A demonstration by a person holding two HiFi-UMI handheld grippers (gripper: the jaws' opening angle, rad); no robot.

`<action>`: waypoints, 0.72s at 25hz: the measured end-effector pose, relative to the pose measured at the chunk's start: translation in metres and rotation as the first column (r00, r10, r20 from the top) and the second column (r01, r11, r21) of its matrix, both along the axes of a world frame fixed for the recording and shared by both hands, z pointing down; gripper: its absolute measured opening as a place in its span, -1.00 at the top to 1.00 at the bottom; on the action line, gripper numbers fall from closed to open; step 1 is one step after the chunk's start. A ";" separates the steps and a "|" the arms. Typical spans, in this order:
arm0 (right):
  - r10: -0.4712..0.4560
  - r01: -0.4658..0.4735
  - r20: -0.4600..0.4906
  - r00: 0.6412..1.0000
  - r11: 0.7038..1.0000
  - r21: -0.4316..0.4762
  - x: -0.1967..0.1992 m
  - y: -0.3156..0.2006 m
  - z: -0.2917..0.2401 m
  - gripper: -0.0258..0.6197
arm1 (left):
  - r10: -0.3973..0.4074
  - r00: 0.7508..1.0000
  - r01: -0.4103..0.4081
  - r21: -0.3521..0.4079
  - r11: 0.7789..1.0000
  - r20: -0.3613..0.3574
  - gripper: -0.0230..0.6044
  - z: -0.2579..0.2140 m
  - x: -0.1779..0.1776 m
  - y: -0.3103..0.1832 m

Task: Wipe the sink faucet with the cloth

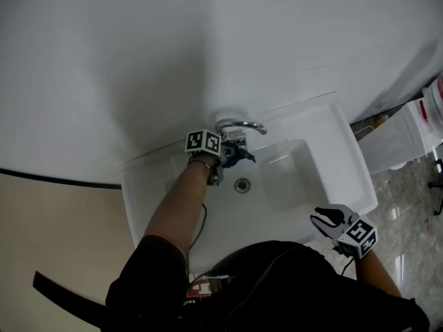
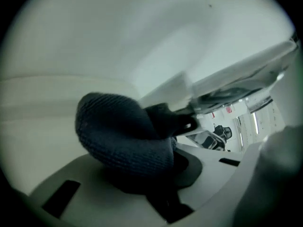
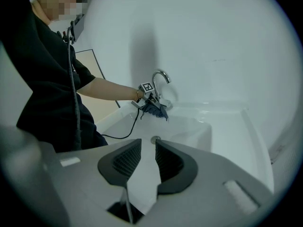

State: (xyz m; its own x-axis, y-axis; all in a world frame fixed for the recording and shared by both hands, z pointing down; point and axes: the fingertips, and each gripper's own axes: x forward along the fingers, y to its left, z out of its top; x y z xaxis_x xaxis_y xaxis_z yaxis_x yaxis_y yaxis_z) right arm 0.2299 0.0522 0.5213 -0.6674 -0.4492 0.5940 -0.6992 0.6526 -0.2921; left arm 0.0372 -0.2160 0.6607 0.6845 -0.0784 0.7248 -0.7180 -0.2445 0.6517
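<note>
The dark blue, coarse-knit cloth (image 2: 120,134) bulged in a rounded wad from the clenched left tongs (image 1: 230,156), beside the curved chrome faucet (image 1: 240,125). The right tongs (image 3: 147,150) were released and empty.

Quick count: one white rectangular sink (image 1: 346,151), one curved chrome faucet (image 1: 242,125), one round metal drain (image 1: 241,185), one dark blue knitted cloth (image 2: 123,136). Two grey two-jaw grippers: left gripper (image 1: 223,156) and right gripper (image 3: 148,148). Plus one thin black cable (image 3: 124,133).
</note>
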 end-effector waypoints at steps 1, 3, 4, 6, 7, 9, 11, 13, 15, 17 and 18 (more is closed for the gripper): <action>0.000 0.000 0.001 1.000 1.000 0.005 0.001 -0.001 -0.002 0.64 | 0.008 1.000 -0.008 0.036 0.999 0.002 0.71 -0.011 0.002 0.001; 0.000 0.000 0.001 1.000 1.000 0.015 0.002 -0.004 -0.006 0.63 | 0.049 0.999 -0.050 0.153 0.987 0.010 0.71 -0.036 0.007 0.005; 0.000 0.000 0.000 1.000 1.000 0.018 0.001 -0.005 -0.006 0.63 | 0.071 0.997 -0.074 0.222 0.972 0.020 0.71 -0.049 0.011 0.007; -0.008 0.008 -0.001 1.000 1.000 0.020 -0.001 -0.005 -0.006 0.63 | 0.112 0.990 -0.137 0.368 0.920 0.089 0.71 -0.068 0.018 0.010; -0.016 0.016 -0.002 1.000 1.000 0.020 -0.004 -0.005 -0.006 0.64 | 0.134 0.977 -0.197 0.454 0.869 0.168 0.71 -0.074 0.021 0.009; -0.038 0.038 -0.012 0.999 0.999 0.022 -0.010 -0.003 -0.005 0.64 | 0.150 0.920 -0.354 0.604 0.714 0.363 0.71 -0.084 0.027 0.002; -0.053 0.053 -0.025 0.998 0.998 0.026 -0.014 0.000 -0.005 0.63 | 0.124 0.863 -0.461 0.661 0.592 0.491 0.71 -0.087 0.034 -0.007; -0.050 0.051 -0.030 0.998 0.998 0.026 -0.013 0.002 -0.004 0.63 | 0.094 0.806 -0.544 0.668 0.508 0.585 0.71 -0.085 0.039 -0.014; -0.041 0.042 -0.033 0.999 0.999 0.020 -0.009 0.005 -0.003 0.64 | 0.065 0.741 -0.626 0.651 0.430 0.668 0.71 -0.079 0.044 -0.016; -0.035 0.036 -0.033 0.999 0.999 0.012 -0.006 0.007 -0.001 0.64 | 0.044 0.707 -0.658 0.634 0.406 0.706 0.71 -0.075 0.049 -0.019; -0.035 0.035 -0.032 0.999 0.999 0.010 -0.006 0.008 0.000 0.63 | 0.037 0.702 -0.656 0.626 0.421 0.711 0.71 -0.073 0.051 -0.021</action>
